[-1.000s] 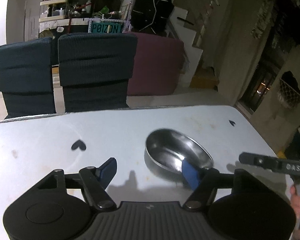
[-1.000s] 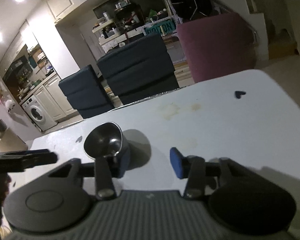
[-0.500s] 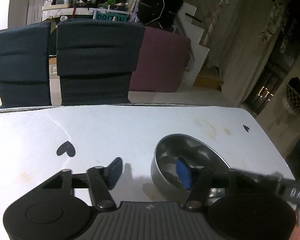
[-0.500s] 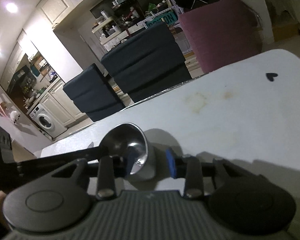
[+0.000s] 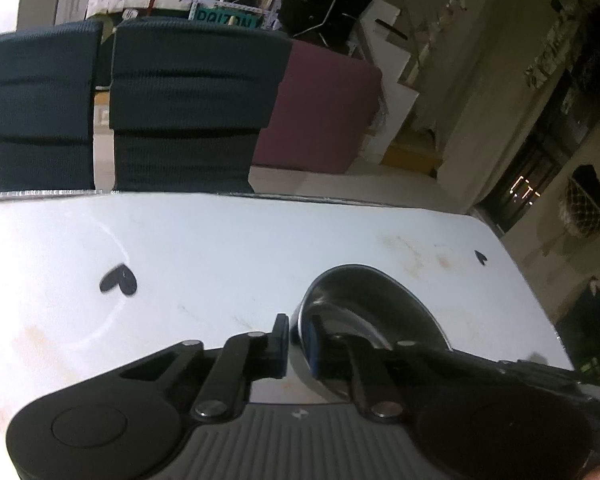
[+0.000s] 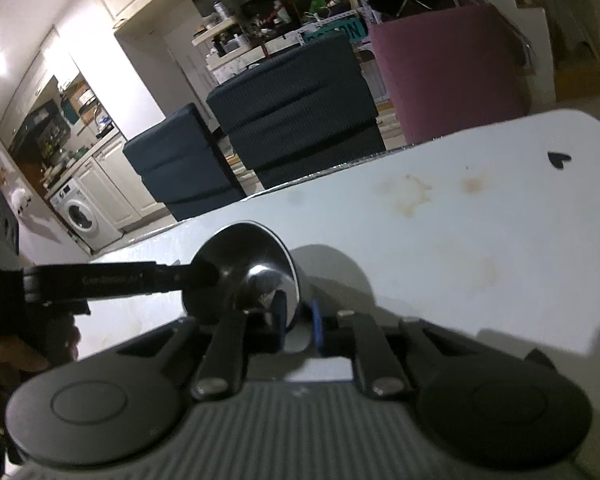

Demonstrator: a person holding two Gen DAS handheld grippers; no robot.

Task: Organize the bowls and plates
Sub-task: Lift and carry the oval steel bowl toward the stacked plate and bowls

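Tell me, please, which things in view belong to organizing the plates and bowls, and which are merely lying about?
Job: steel bowl, left gripper and right gripper, both closing on its rim.
Idle: white table, heart stickers, dark chairs, maroon seat.

Each camera sits just behind its own gripper, angled down across the white table toward two dark chairs at 12 o'clock. The left view has the steel bowl close at 5 o'clock; the right view has the same bowl at 7 o'clock. Both share bowl, tabletop, chairs and pink sofa.
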